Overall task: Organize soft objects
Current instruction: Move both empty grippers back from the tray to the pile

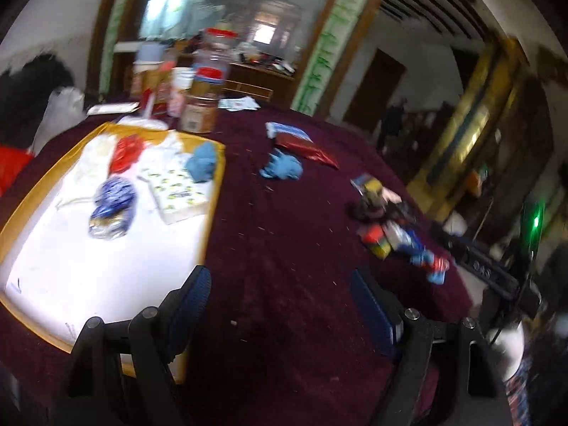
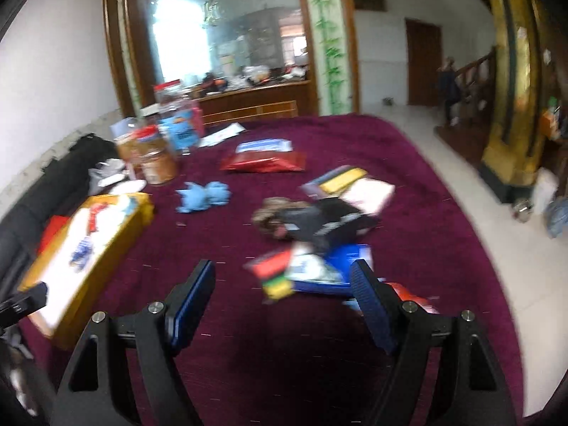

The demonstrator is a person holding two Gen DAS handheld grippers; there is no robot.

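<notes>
Right wrist view: the right tool (image 2: 282, 277), spread and empty, points at the packet pile (image 2: 316, 269) lying just ahead and slightly right on the maroon surface (image 2: 408, 163); the left tool (image 1: 280, 284), equally spread, is nearer the tray (image 1: 32, 191) at left.

The table (image 2: 248, 355) wears a matt maroon cloth with a short, fuzzy nap. The tray (image 1: 216, 191) has a yellow wooden-looking rim and a smooth white floor. The red packet (image 2: 264, 162) is glossy foil. The blue toy (image 2: 204, 197) looks soft and plush. Far jars (image 2: 156, 158) are clear plastic.
</notes>
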